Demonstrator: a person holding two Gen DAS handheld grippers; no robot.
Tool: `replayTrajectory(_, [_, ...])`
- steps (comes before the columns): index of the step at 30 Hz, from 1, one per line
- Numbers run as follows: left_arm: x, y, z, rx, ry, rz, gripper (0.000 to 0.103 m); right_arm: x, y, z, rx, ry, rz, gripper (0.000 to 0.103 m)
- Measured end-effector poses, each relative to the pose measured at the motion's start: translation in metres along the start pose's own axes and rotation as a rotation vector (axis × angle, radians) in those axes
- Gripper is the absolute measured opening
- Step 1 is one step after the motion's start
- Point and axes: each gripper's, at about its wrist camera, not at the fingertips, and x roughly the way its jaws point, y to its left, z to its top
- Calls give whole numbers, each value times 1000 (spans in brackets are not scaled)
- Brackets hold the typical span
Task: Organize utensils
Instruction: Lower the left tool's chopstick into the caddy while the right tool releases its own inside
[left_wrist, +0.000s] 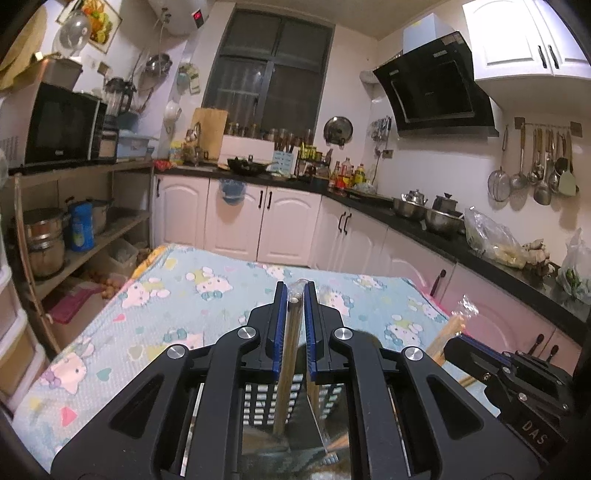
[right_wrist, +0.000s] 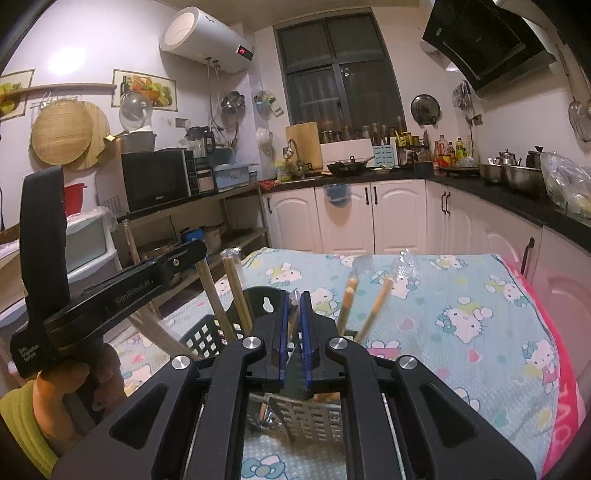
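While clamped upright, wrapped chopsticks (left_wrist: 291, 332) point tip-down.

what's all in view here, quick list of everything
chopsticks: several wrapped pairs, tan wood, standing in the holder; one pair in each gripper
holder: one, black perforated plastic, on the table under both grippers
tablecloth: one, pale blue cartoon-cat print, covers the table
microwave: one, black, top of the wooden shelf on the left
wok: one, black, back counter under the window
ladles: a row, steel, hanging on the right wall
hood: one, black, upper right wall
left gripper: black with blue pads, shut on a wrapped pair
right gripper: black with blue pads, shut on a wrapped pair
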Motion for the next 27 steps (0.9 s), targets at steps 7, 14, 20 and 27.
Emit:
replayTrajectory(7, [-4,0,-3,-10,36,-18,9,-6,0,-3,0,22,2,18])
replayTrajectory(14, [-13,-4,-4,-4,53,-27,26,-12,0,-7,1,42,-1,23])
replayTrajectory(20, [-17,-3,-7,-17,82,-48,34,-21,4,-9,-18,50,-1,27])
replayTrajectory(27, [-28,-8,-8,-3,94,-61,45,-35,7,-12,-35,54,1,33])
